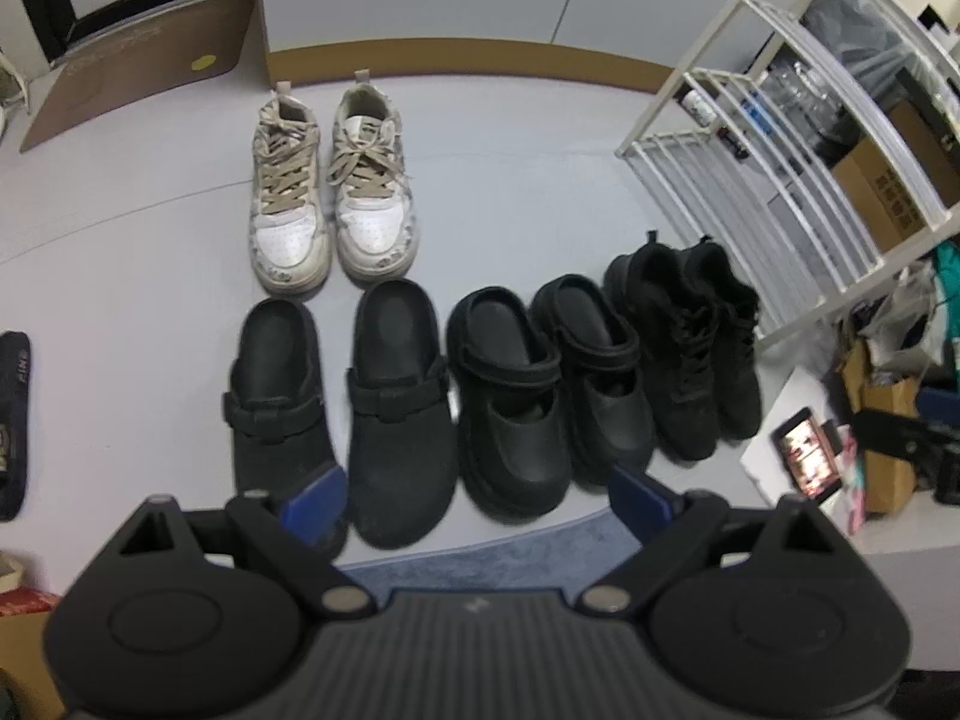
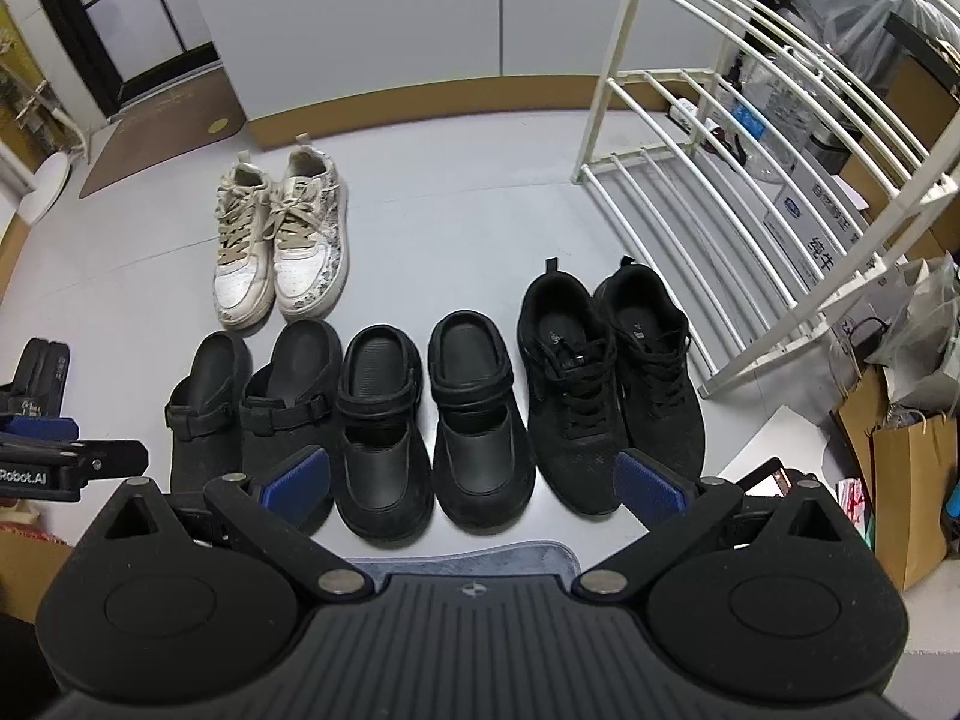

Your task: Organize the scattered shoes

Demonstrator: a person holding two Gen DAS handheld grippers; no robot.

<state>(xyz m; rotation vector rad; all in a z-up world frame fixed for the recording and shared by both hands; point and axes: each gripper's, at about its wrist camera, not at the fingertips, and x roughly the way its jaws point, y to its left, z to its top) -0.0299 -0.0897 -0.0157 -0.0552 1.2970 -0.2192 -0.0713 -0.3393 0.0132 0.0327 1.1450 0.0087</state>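
Note:
Several pairs of shoes stand on the grey floor, toes toward me. A white pair of laced sneakers (image 1: 333,186) (image 2: 282,246) sits behind the front row. The front row holds black suede clogs (image 1: 342,414) (image 2: 249,402), black rubber clogs (image 1: 549,390) (image 2: 432,414) and black laced sneakers (image 1: 690,348) (image 2: 612,378), side by side. My left gripper (image 1: 477,501) hovers open above the clogs' toes, nothing between its blue pads (image 1: 315,501). My right gripper (image 2: 474,483) is open too, over the rubber clogs, holding nothing. The left gripper's body (image 2: 54,462) shows at the right wrist view's left edge.
A white wire shoe rack (image 1: 774,138) (image 2: 750,192) stands at the right with boxes and bags behind it. Paper bags (image 2: 900,462) and a phone (image 1: 807,459) lie at the right. A blue mat (image 1: 516,552) lies under me. A brown doormat (image 2: 162,132) sits back left.

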